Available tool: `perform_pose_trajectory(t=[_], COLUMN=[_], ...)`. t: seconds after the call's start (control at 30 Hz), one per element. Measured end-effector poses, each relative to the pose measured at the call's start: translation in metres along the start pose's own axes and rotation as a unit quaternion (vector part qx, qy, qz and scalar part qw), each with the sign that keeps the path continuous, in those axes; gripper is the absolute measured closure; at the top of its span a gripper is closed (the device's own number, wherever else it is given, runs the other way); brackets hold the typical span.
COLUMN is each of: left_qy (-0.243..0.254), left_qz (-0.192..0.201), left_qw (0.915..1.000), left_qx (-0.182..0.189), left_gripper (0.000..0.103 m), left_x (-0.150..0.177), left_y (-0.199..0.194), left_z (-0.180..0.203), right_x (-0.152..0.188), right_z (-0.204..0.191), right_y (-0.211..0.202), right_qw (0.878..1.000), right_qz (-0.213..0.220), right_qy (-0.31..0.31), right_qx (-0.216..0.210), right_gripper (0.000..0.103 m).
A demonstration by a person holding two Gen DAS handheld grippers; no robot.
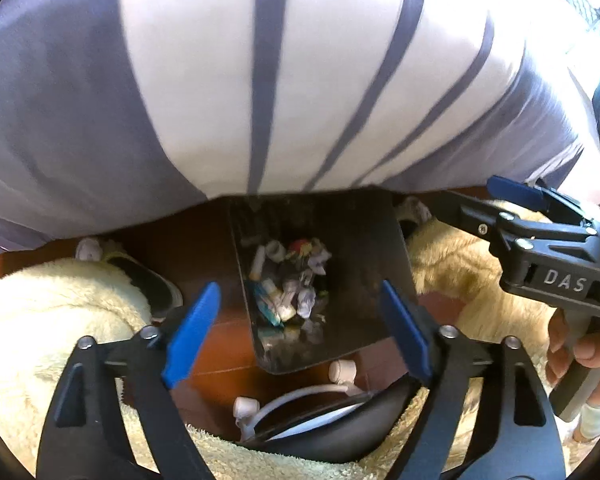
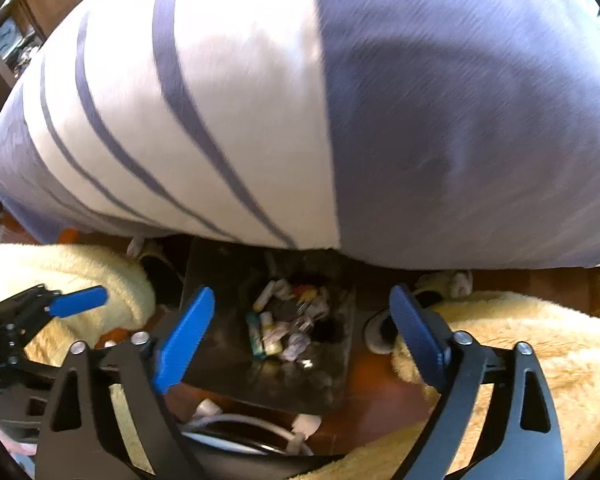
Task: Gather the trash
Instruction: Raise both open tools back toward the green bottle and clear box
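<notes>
A large striped lilac-and-white fabric bulk (image 1: 260, 80) fills the space beyond both grippers. Cream fleece-clad legs (image 2: 540, 340) flank a dark bin (image 1: 364, 240) standing on the red-brown floor (image 1: 204, 248). The left gripper (image 1: 300, 320) and right gripper (image 2: 304, 332) both hover above the bin, fingers spread wide — nothing between them. The trash (image 1: 292, 280) — crumpled wrappers and small tubes — lies at the bin's bottom, straight ahead between each gripper's blue fingertips (image 1: 194, 332).

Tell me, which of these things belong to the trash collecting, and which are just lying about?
For the job:
bin
trash in the bin
left tool, open, empty
right tool, open, empty

Lying about:
striped bedding
fluffy cream fabric
slipper
white cable with plugs
</notes>
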State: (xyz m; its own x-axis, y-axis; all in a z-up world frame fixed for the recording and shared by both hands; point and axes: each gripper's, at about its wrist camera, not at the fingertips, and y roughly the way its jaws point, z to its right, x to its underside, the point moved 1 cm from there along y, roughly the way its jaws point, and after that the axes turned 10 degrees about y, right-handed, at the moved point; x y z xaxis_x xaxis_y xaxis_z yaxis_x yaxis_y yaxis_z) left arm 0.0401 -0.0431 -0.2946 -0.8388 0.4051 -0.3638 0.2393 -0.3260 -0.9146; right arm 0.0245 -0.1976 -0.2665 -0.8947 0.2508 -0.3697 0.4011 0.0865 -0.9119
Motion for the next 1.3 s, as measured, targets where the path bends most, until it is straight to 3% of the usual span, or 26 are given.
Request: perform_pose_trajectory(t=[0.23,0.77,1.03,1.3], left_qy=[0.015,0.024,0.027,0.037], left_qz=[0.053,0.172,0.205,0.205], left_qw=[0.9982,0.9823,0.9735,0.9714], left_qx=[-0.024,-0.070,-0.097,-0.114], left_gripper=[0.008,0.008,0.008,0.008], left_x=[-0.013,-0.060,-0.100,-0.148], left_y=[-0.042,-0.139,-0.164,-0.157], left_z=[0.005,-0.002,-0.015,-0.032], right_x=[-0.012,-0.058,-0.105,-0.158], right_z=[0.009,0.008,0.002,-0.004], right_y=[-0.031,-0.127,-0.150,-0.143], right_qw=[0.999,0.987,0.978,0.975], right_qz=[0.037,0.163,0.208,0.220], right_qy=[0.013,0.007,-0.005,-0.007], right_qx=[-0.003,-0.015,-0.010,-0.001], right_gripper=[0.011,0.005,0.005,0.005])
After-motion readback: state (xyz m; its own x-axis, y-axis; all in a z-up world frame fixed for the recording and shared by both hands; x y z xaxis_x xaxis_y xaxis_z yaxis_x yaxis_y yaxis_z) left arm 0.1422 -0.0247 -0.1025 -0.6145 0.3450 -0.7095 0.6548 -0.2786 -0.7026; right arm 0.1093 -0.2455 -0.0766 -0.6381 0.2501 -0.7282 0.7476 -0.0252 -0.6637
